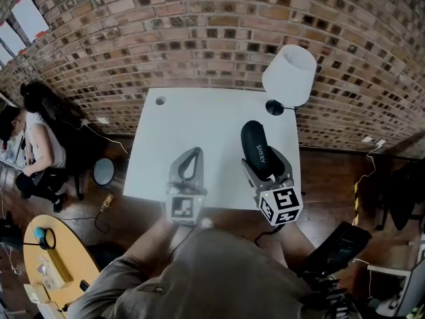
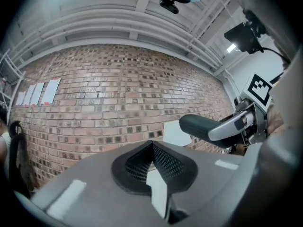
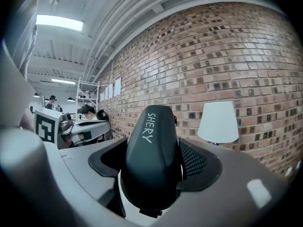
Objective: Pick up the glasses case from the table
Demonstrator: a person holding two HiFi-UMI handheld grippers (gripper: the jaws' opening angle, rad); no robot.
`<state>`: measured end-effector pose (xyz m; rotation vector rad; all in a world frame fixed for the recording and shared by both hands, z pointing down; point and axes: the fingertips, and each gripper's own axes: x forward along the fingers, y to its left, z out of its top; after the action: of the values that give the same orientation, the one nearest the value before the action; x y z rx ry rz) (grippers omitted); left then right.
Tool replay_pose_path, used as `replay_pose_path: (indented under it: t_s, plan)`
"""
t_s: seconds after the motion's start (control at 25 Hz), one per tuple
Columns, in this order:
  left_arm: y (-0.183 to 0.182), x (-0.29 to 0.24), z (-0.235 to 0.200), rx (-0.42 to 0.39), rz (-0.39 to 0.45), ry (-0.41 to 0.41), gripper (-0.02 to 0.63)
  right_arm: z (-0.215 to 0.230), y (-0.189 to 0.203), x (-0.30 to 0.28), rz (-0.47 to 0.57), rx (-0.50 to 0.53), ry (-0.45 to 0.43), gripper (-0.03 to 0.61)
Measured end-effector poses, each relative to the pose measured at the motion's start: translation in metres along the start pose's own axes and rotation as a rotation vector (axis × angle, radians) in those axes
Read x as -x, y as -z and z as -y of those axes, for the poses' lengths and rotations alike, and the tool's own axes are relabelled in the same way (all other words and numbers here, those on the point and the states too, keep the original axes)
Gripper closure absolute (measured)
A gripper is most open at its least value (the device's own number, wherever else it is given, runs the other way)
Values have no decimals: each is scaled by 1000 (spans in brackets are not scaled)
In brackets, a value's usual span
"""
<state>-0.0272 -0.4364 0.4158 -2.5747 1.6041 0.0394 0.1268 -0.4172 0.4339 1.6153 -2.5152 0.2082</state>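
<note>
The black glasses case, marked with white letters, is clamped between the fingers of my right gripper over the right part of the white table. In the right gripper view the case fills the gap between the jaws of that gripper and points at the brick wall. My left gripper hovers over the table's front edge, its fingertips touching and nothing held. In the left gripper view those jaws meet, and the case shows at the right, raised in front of the wall.
A white-shaded lamp on a black base stands at the table's back right corner, just beyond the case. A small round hole sits near the table's back left. A person sits far left, near a yellow round table.
</note>
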Motion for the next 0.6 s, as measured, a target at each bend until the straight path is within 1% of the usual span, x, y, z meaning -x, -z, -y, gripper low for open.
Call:
replay_pose_path:
  t_s: [0.28,0.4,0.6]
  plan:
    - [-17,25,39,-62,0,-34,615,12,1,56,29,-19,-25,224]
    - [-26,40,55,-56,2,-53,615,12,3,77,39,-24,-45,224]
    - [-35,64,72,-63,16,-43,615,1,5,101,51,-22,-61,222]
